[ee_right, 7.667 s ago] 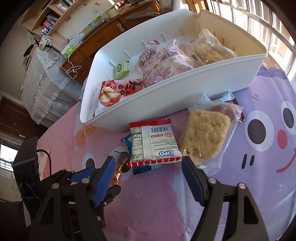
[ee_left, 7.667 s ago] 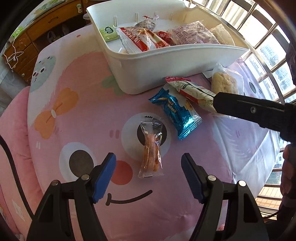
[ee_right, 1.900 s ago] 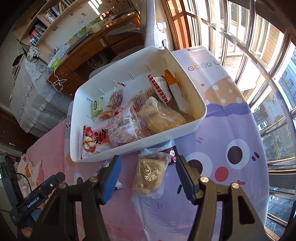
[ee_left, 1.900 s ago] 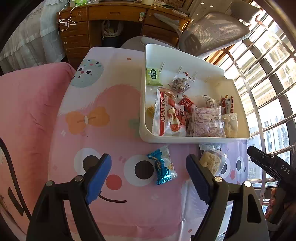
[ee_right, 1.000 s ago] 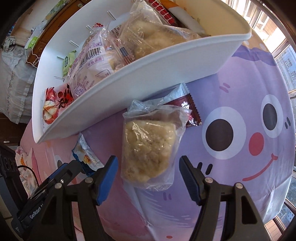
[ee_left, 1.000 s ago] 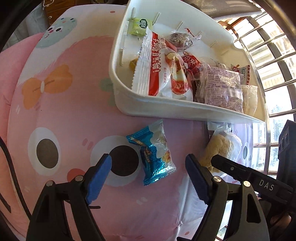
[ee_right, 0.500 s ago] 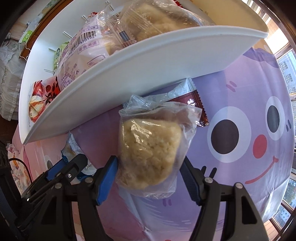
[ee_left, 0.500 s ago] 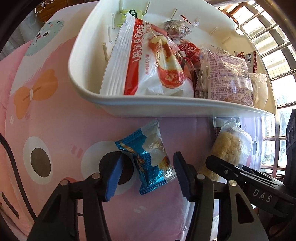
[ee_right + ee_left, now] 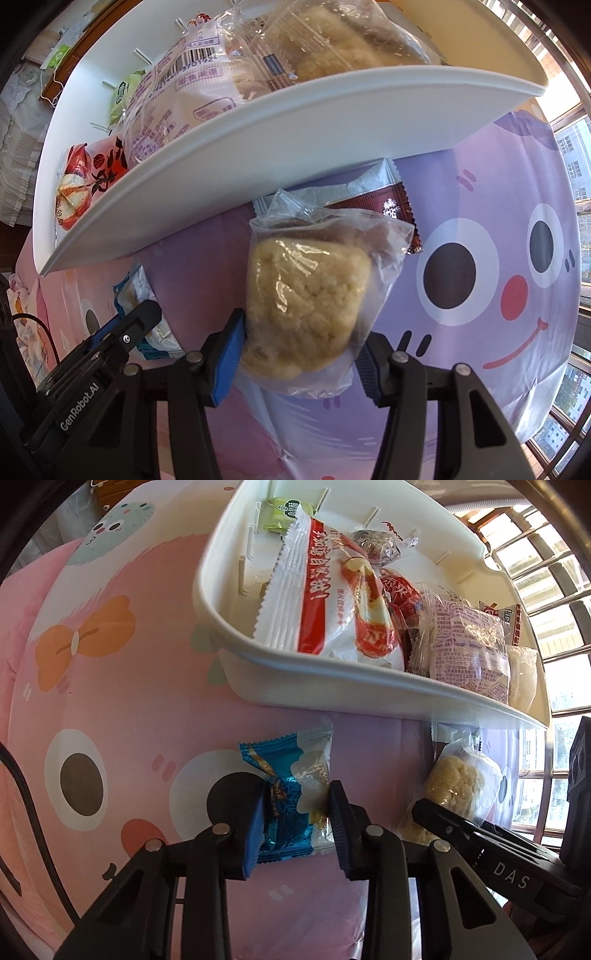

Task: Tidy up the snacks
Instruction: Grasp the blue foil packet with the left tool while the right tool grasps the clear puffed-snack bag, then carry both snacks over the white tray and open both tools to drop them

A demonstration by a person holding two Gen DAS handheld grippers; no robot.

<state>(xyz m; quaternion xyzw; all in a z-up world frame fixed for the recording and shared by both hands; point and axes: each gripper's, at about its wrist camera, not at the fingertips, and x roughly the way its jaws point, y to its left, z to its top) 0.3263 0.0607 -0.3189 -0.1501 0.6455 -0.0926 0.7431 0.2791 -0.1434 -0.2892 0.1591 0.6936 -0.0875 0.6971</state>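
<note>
Left wrist view: left tongs (image 9: 295,825), apart half a second ago, now clamp the blue packet (image 9: 291,794) on the surface (image 9: 147,686). Right tongs (image 9: 299,354) likewise closed on the bagged cake (image 9: 306,306). Both await transfer into the white bin (image 9: 332,701) beyond.

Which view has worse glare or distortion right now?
Left wrist: windows blow out at upper right, white bin rim bows hard, blue wrapper sharp. Right wrist: even light, clear bag throws small specular glints, bin rim curves strongly; edges vignetted in both.
</note>
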